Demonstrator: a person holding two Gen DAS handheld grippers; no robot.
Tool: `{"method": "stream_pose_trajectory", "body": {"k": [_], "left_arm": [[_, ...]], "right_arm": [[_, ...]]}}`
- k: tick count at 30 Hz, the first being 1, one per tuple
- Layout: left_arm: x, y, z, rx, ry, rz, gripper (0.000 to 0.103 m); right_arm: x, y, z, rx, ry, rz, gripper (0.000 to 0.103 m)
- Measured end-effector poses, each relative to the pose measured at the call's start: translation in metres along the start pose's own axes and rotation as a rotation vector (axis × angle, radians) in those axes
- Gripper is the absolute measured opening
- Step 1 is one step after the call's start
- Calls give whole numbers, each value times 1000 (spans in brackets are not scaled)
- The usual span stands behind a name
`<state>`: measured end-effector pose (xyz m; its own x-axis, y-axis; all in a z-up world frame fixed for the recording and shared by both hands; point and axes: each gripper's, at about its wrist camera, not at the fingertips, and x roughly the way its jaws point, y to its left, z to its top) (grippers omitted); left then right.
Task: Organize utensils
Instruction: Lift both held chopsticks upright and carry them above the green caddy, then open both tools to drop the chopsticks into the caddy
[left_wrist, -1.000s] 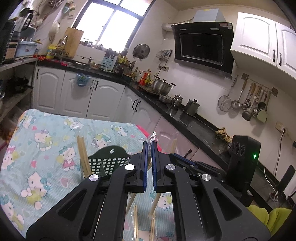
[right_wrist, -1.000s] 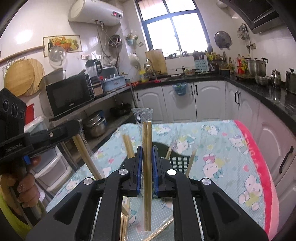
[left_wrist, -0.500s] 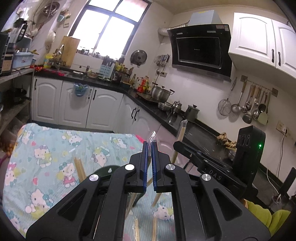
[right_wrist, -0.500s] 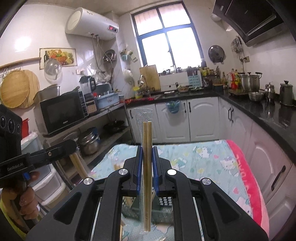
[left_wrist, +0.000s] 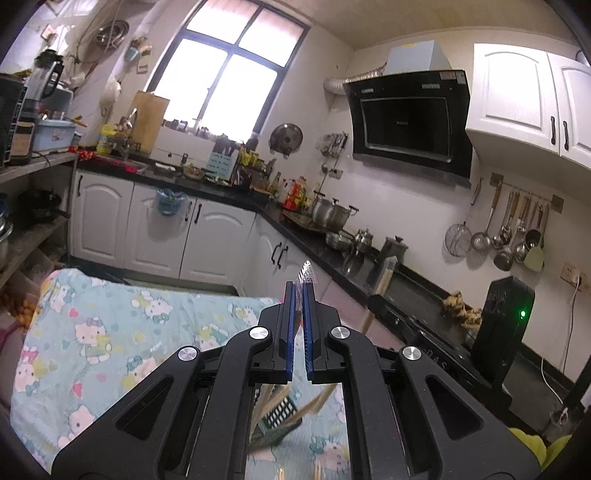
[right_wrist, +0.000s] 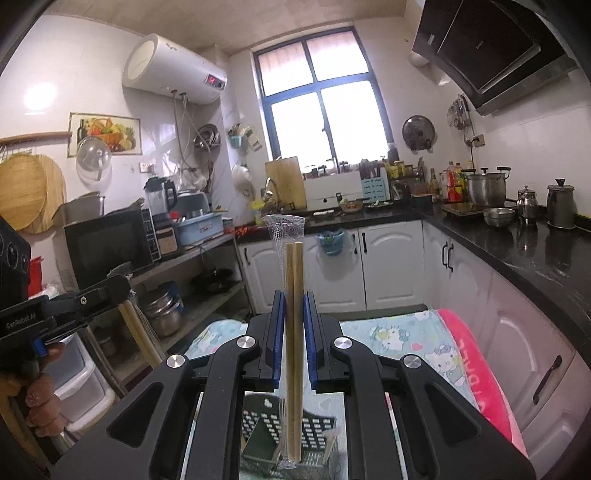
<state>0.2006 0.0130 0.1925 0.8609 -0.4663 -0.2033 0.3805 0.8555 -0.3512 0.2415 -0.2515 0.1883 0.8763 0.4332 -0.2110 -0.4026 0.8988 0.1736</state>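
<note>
The perforated holder (right_wrist: 295, 435) shows only in part behind the right gripper (right_wrist: 294, 339); the wrapped chopsticks (left_wrist: 305, 273) between the left gripper (left_wrist: 298, 332) fingers show only a crimped tip; the lower lengths are hidden.

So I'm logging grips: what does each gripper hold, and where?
Right gripper: wrapped chopsticks, clamped mid-length. Left gripper: another wrapped pair, gripped near its top.
</note>
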Motion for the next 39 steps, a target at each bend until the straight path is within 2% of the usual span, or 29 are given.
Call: {"method": "stream_pose_trajectory", "body": {"k": [6, 17, 36, 38, 39], "left_arm": [[10, 0, 2, 20, -36, 28, 2], [34, 11, -12, 19, -48, 70, 2], [63, 37, -55, -35, 38, 78, 2], [64, 38, -59, -38, 54, 76, 3], [64, 39, -61, -40, 59, 75, 7]], "right_arm": [[9, -4, -2, 3, -32, -24, 10], [31, -10, -22, 4, -28, -59, 10], [59, -9, -66, -3, 47, -78, 12], [61, -11, -69, 2, 63, -78, 14], [61, -11, -71, 7, 70, -81, 22]]}}
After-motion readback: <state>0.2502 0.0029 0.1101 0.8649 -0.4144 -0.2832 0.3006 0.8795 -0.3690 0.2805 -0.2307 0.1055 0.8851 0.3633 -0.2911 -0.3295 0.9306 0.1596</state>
